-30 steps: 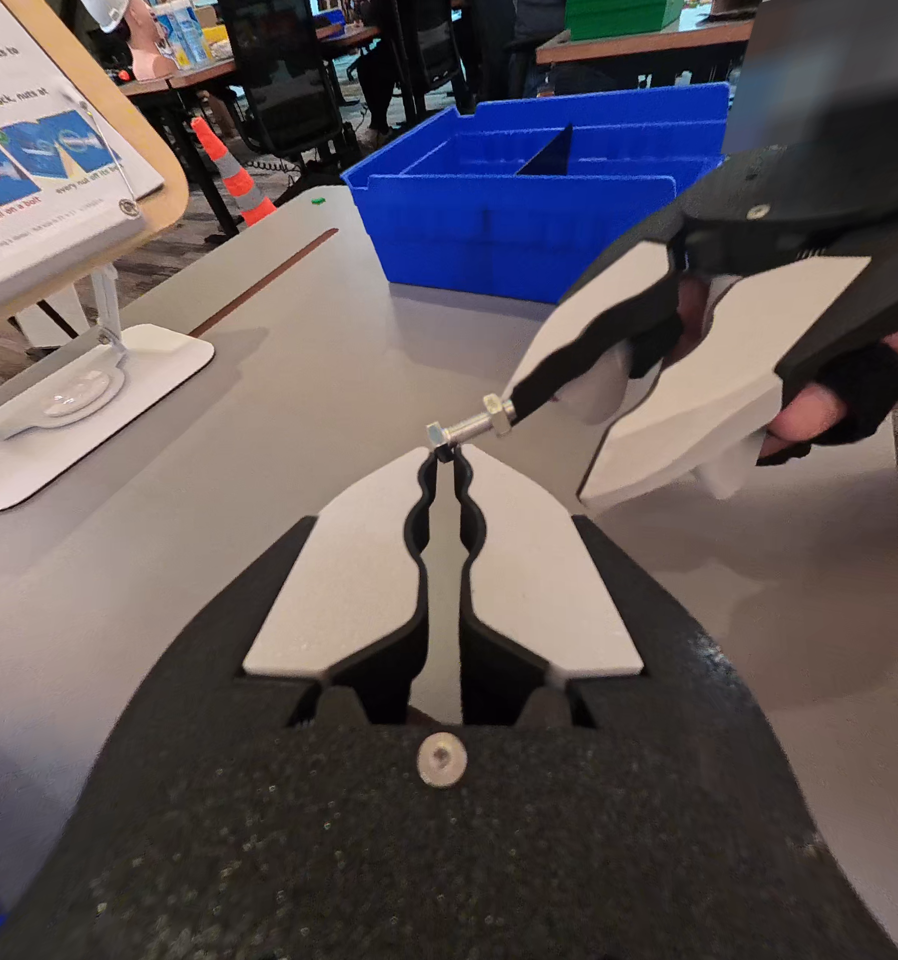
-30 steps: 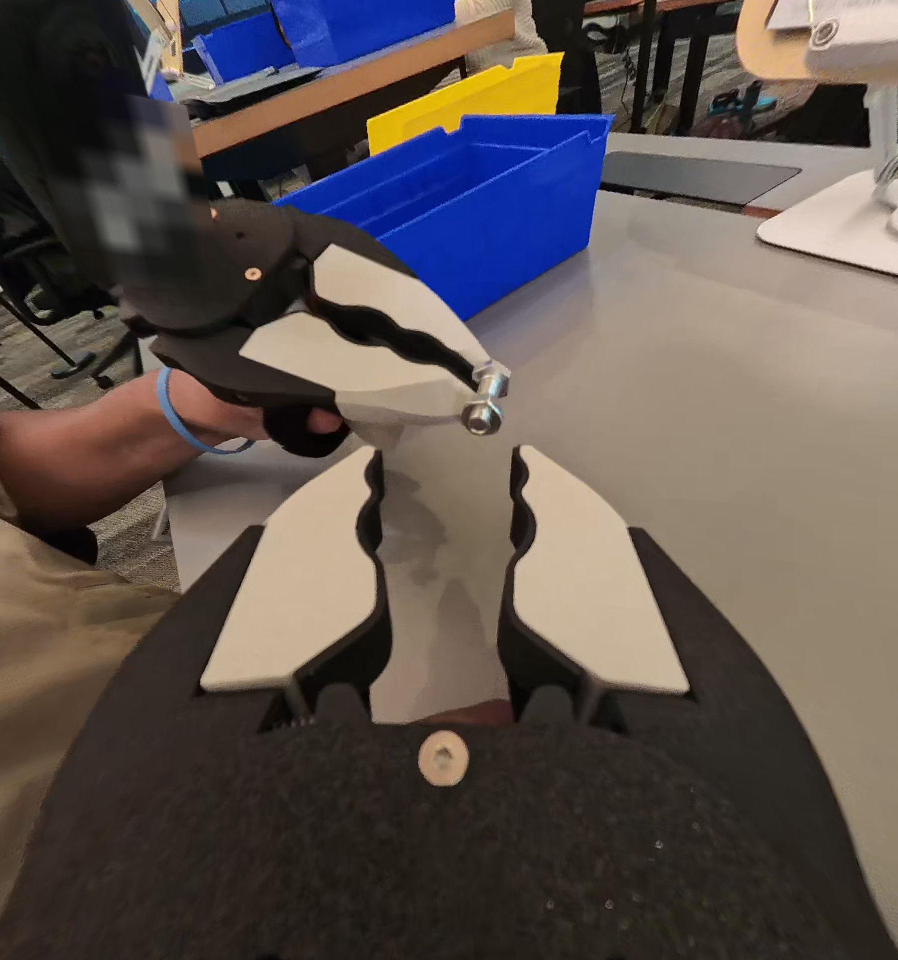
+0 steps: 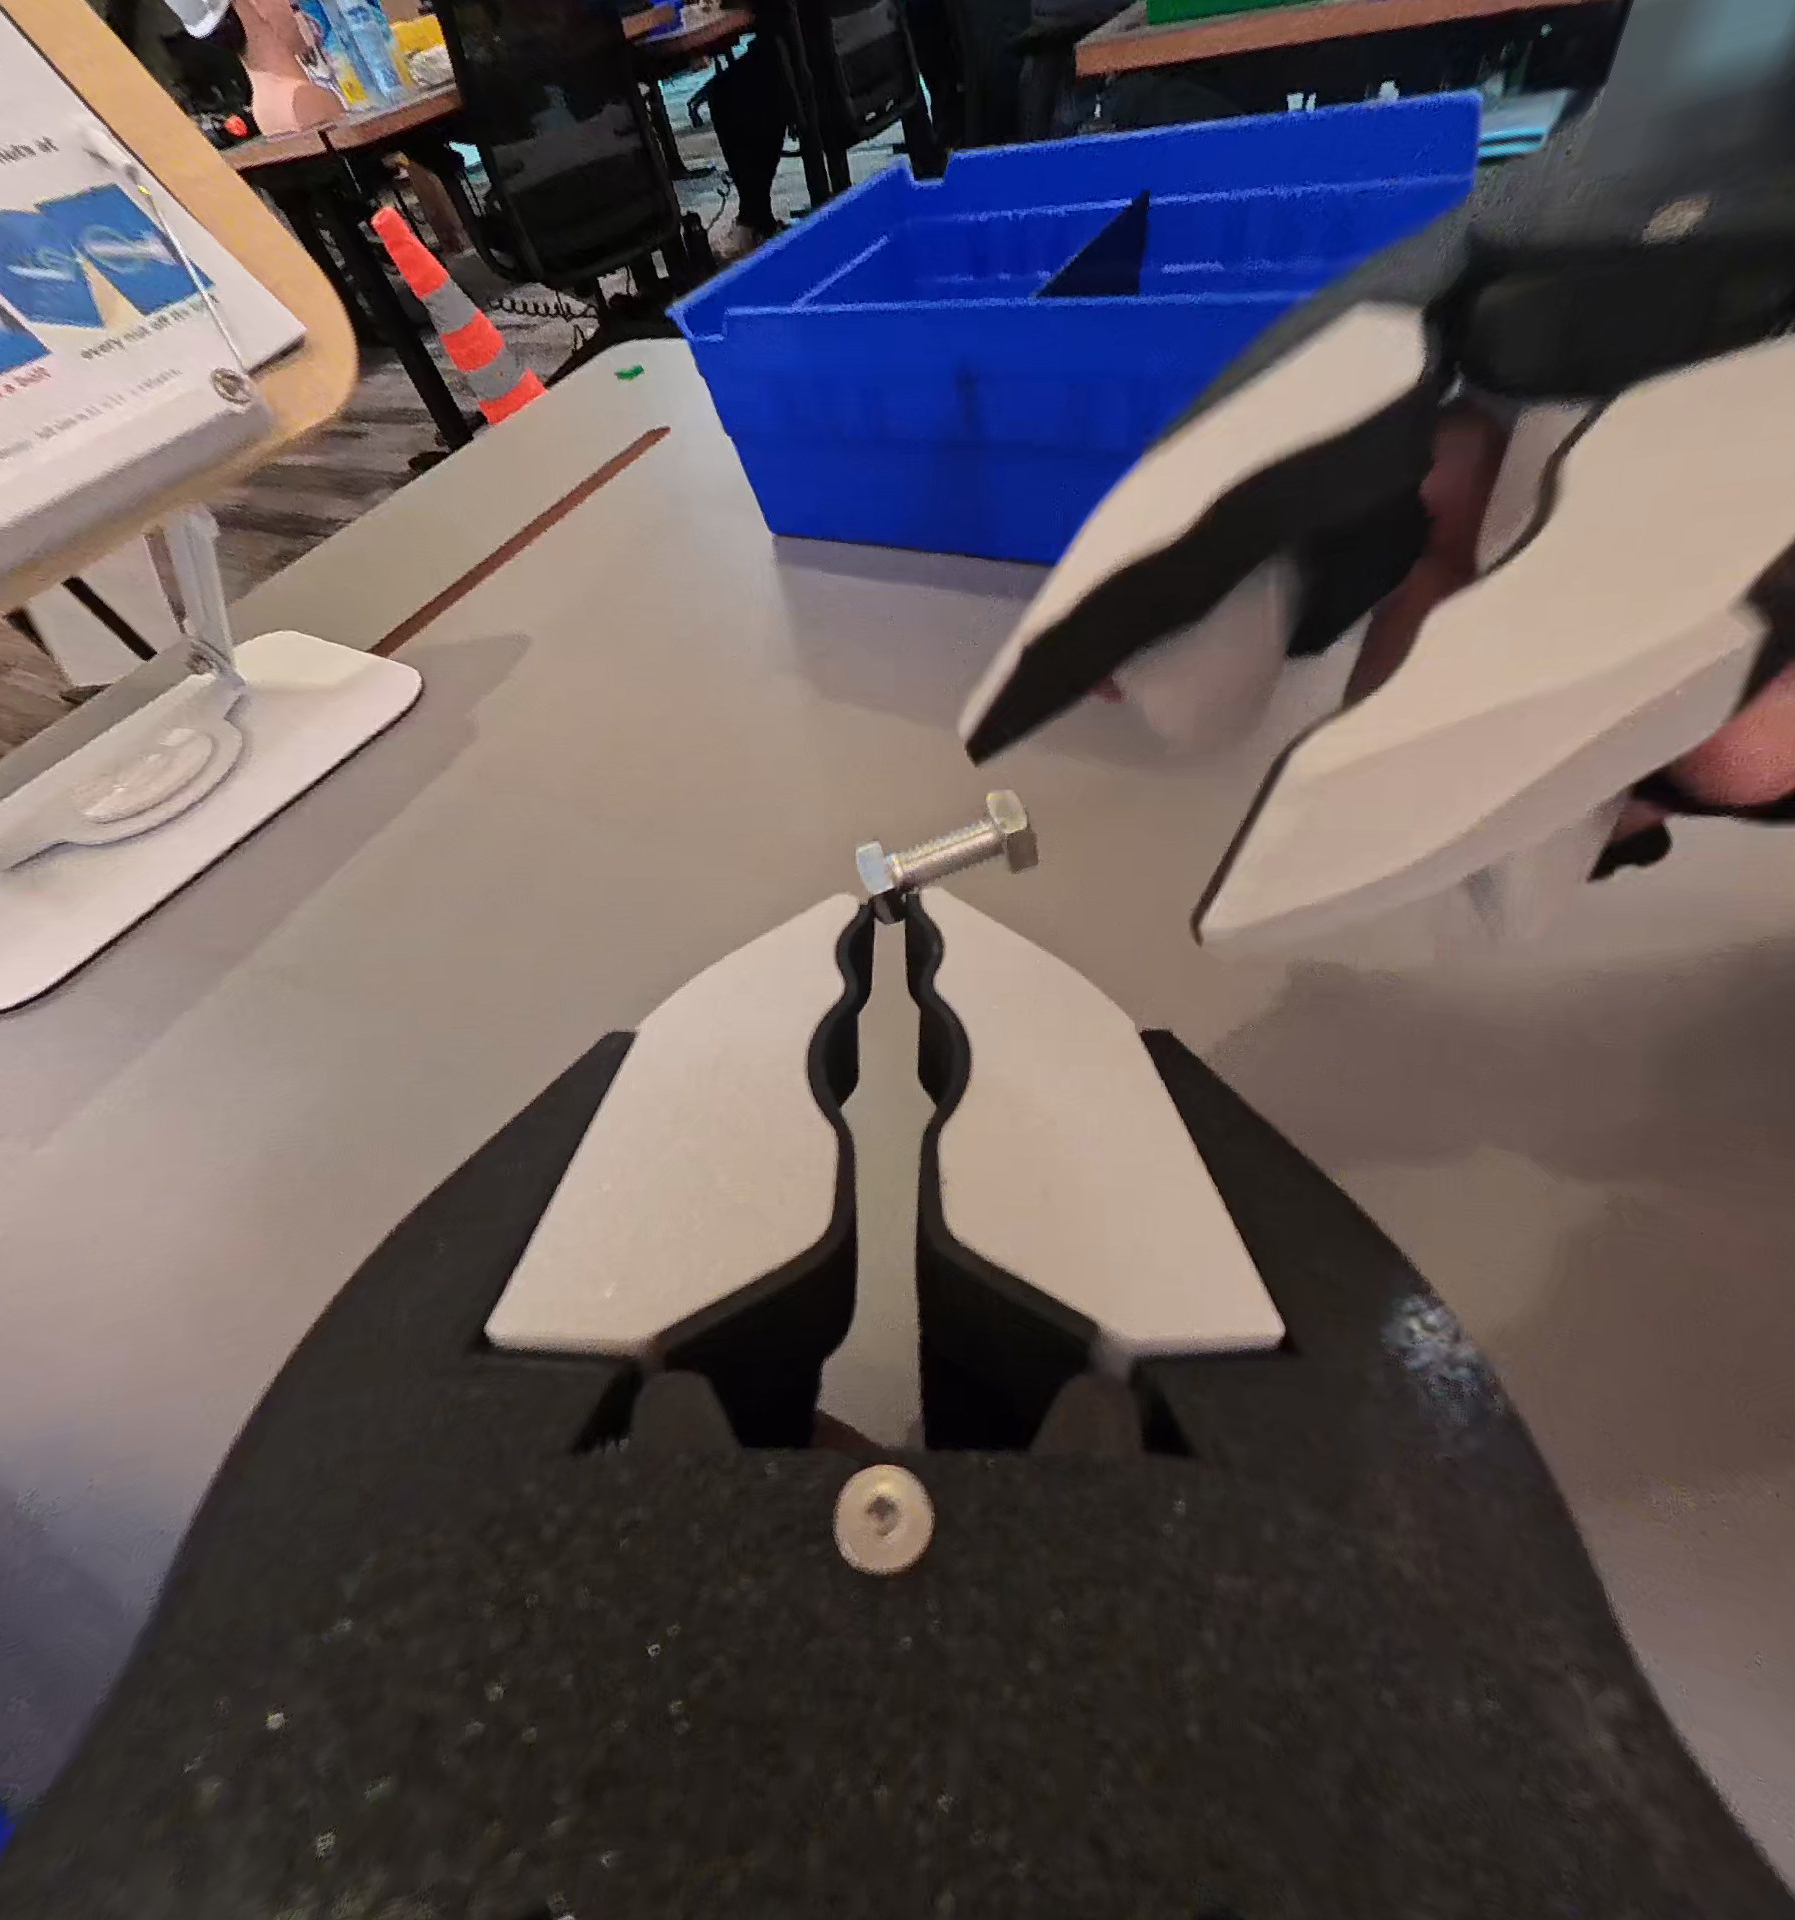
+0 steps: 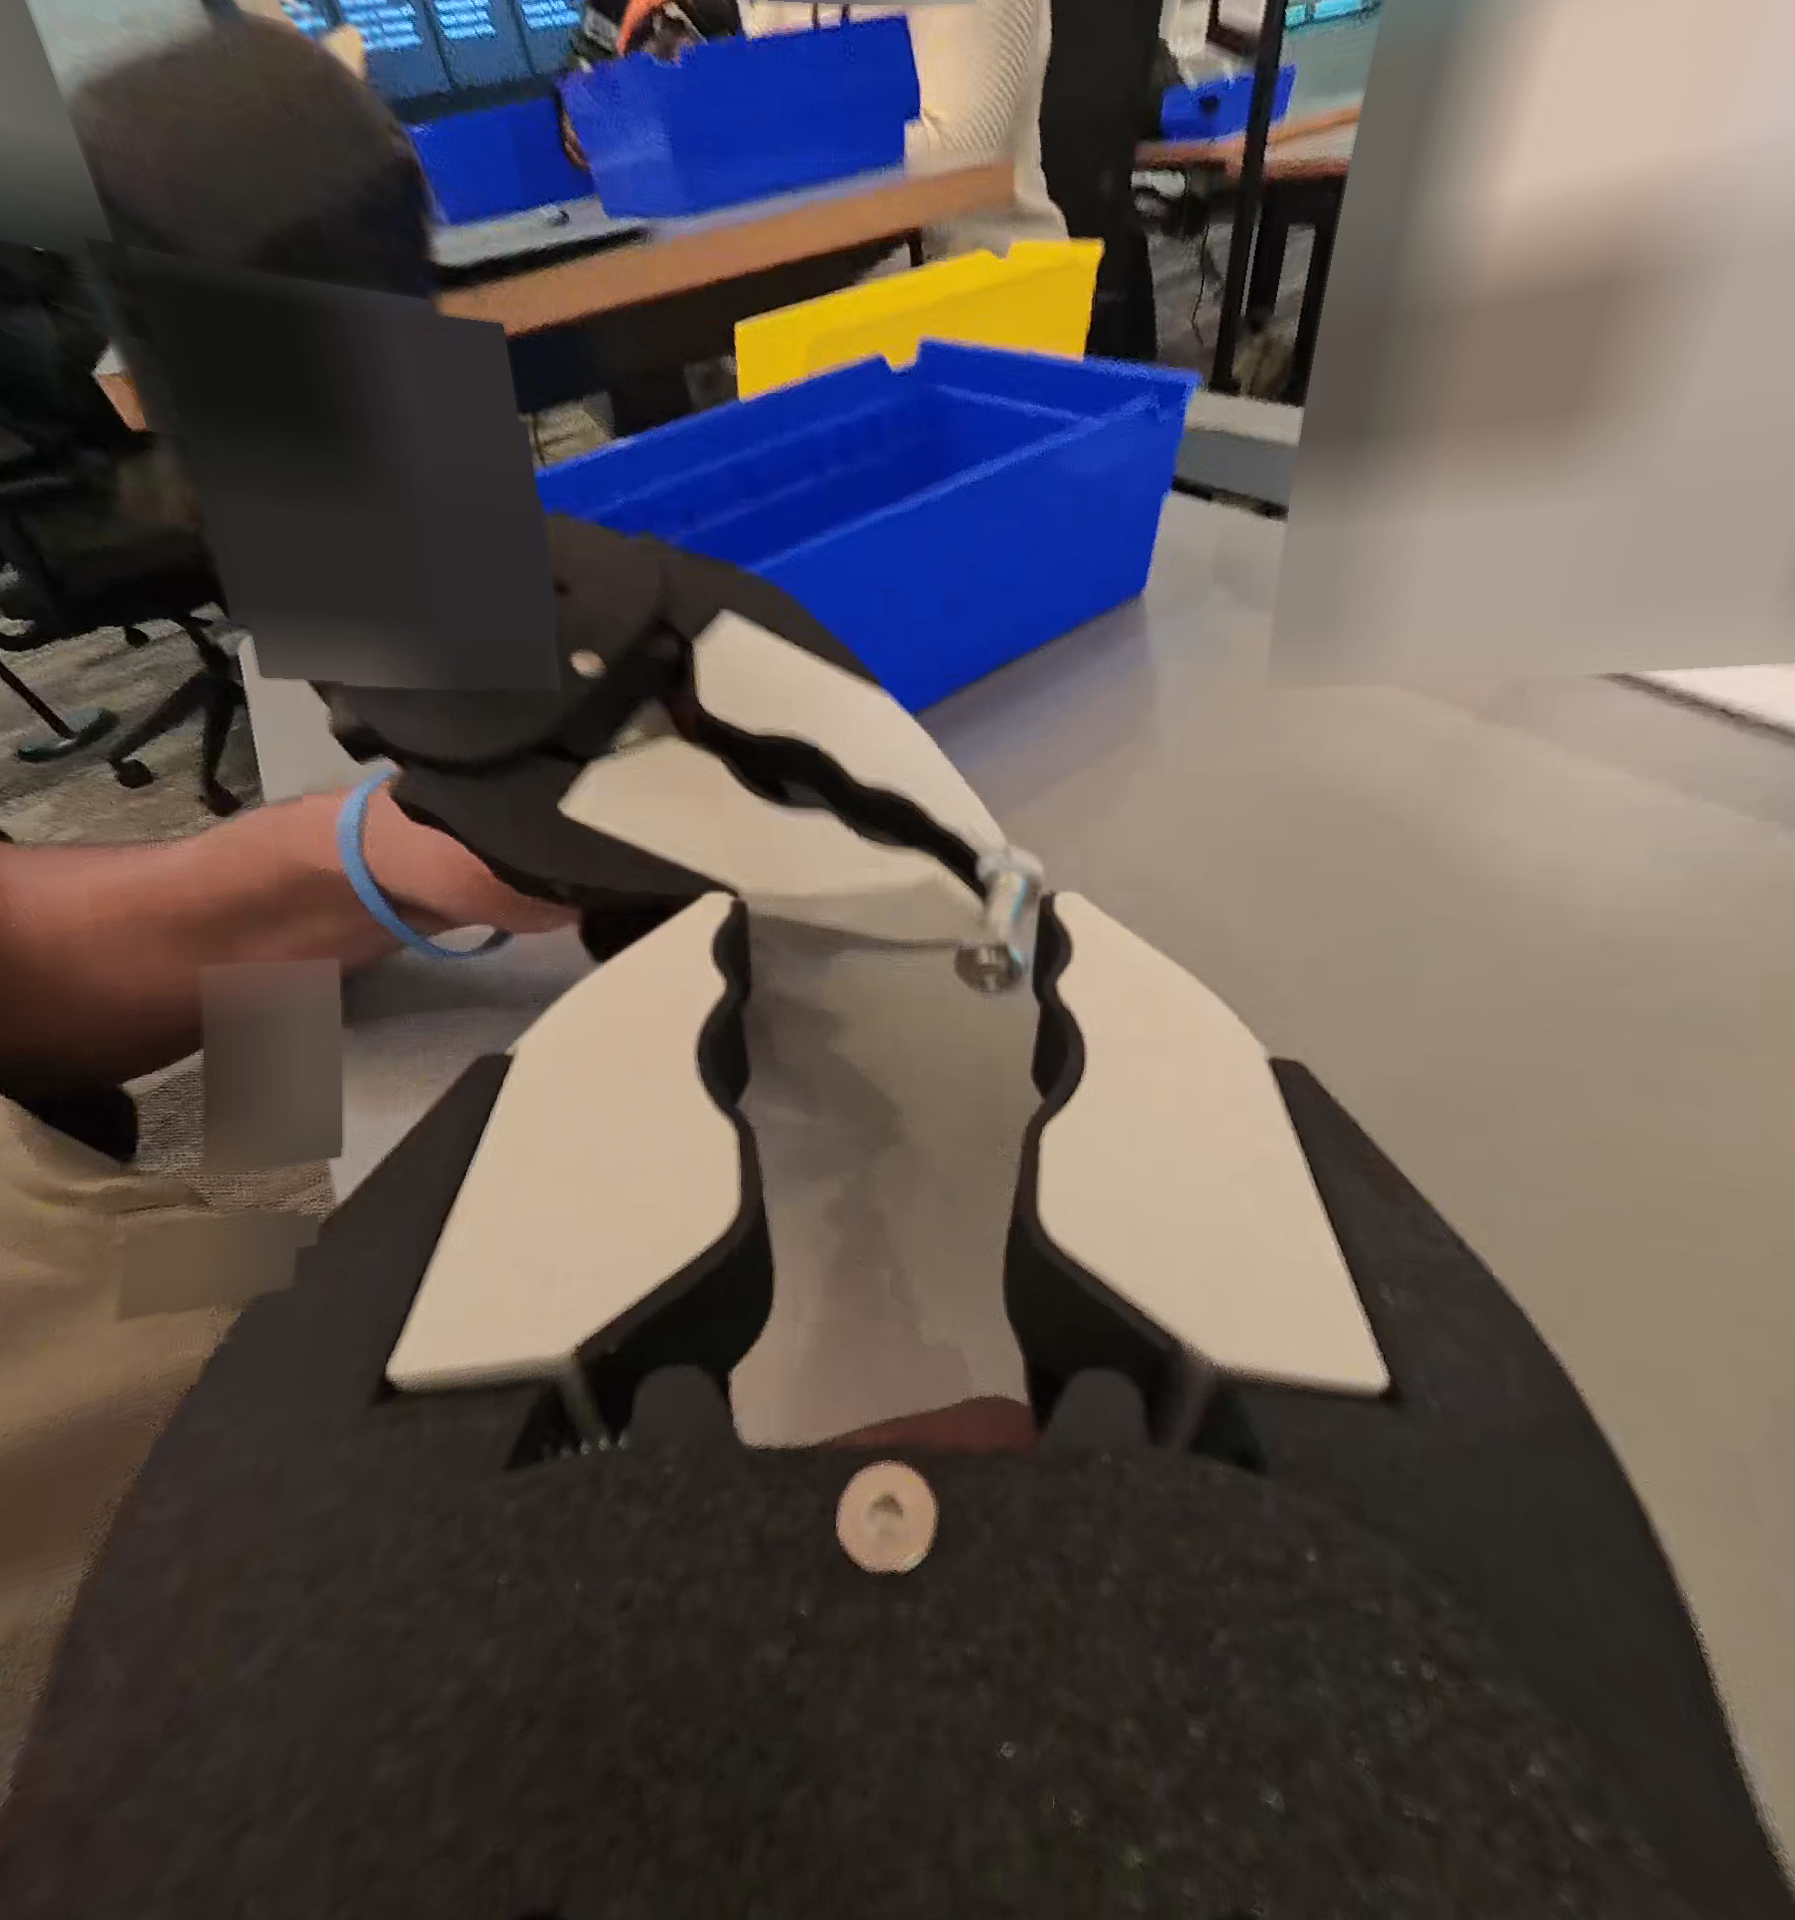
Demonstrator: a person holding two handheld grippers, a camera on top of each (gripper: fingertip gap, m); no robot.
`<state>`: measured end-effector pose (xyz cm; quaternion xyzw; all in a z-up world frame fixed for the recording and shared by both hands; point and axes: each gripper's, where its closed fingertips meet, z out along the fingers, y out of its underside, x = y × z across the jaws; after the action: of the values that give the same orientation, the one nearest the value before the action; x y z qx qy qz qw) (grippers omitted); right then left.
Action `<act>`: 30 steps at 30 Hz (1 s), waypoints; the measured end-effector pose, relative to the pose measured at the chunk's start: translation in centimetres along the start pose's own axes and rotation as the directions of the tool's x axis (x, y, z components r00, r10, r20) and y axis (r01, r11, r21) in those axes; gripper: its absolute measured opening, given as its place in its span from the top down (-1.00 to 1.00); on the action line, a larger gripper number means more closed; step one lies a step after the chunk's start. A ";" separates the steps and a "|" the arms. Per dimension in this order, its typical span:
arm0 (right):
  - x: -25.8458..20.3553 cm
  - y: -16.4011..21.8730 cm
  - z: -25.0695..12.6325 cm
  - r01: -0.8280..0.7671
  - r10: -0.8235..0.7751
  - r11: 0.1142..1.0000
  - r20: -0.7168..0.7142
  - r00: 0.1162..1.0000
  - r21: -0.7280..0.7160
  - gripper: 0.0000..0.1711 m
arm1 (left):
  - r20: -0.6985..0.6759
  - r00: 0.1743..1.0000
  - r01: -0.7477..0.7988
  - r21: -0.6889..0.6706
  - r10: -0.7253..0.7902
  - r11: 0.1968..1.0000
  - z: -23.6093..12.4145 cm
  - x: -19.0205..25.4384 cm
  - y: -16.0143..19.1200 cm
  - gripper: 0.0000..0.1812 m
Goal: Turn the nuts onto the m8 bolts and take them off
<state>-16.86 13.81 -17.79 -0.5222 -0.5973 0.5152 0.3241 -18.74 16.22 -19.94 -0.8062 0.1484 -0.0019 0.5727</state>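
1. Steel catches the eye first: the bolt [image 3: 943,854] is pinched just behind its head by the left gripper [image 3: 889,914], whose fingers are closed on it, holding it above the table [image 3: 581,831].
2. A nut [image 3: 1011,828] sits threaded at the bolt's free end, the end toward the right gripper [image 3: 1090,831].
3. The right gripper hangs just beyond the bolt with its fingers spread wide and nothing between them; in its own view the bolt lies close to the tip of one finger [image 4: 1163,1049].
4. The table is a smooth, matte grey surface.
5. Beyond the bolt a blue bin [image 3: 976,416] stands on the table; off to the bolt's left is a white stand [image 3: 176,748] carrying a sheet.
6. Farther behind the bin the room shows an orange cone [image 3: 457,322] on the floor, wooden desks, chairs, a yellow bin [image 4: 924,301] and more blue bins.
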 end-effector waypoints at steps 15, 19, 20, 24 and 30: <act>-0.3 -1.3 -0.4 0.088 -0.085 0.995 -0.068 0.994 0.046 0.41 | 0.001 1.000 0.005 0.000 -0.005 1.000 0.0 -0.1 0.1 0.94; 1.6 1.7 0.1 -0.092 0.087 0.995 -0.118 0.989 -0.039 0.44 | 0.003 1.000 0.002 0.014 -0.002 1.000 -0.3 -0.1 -0.4 0.94; 1.5 2.0 0.2 -0.144 0.140 0.989 -0.103 0.985 -0.034 0.45 | 0.003 1.000 0.000 0.014 -0.001 1.000 -0.3 0.0 -0.4 0.94; 1.5 1.8 0.4 -0.241 0.241 0.970 -0.104 0.965 0.016 0.52 | 0.009 1.000 -0.011 0.013 0.011 1.000 -0.3 0.2 -0.4 0.94; 1.4 1.2 0.6 -0.259 0.262 0.965 -0.094 0.960 0.044 0.80 | 0.012 1.000 -0.023 0.006 0.023 1.000 -0.2 0.2 -0.3 0.94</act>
<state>-17.37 14.89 -19.25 -0.6161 -0.4984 0.5360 0.2910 -18.48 16.06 -19.65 -0.8026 0.1541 0.0089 0.5762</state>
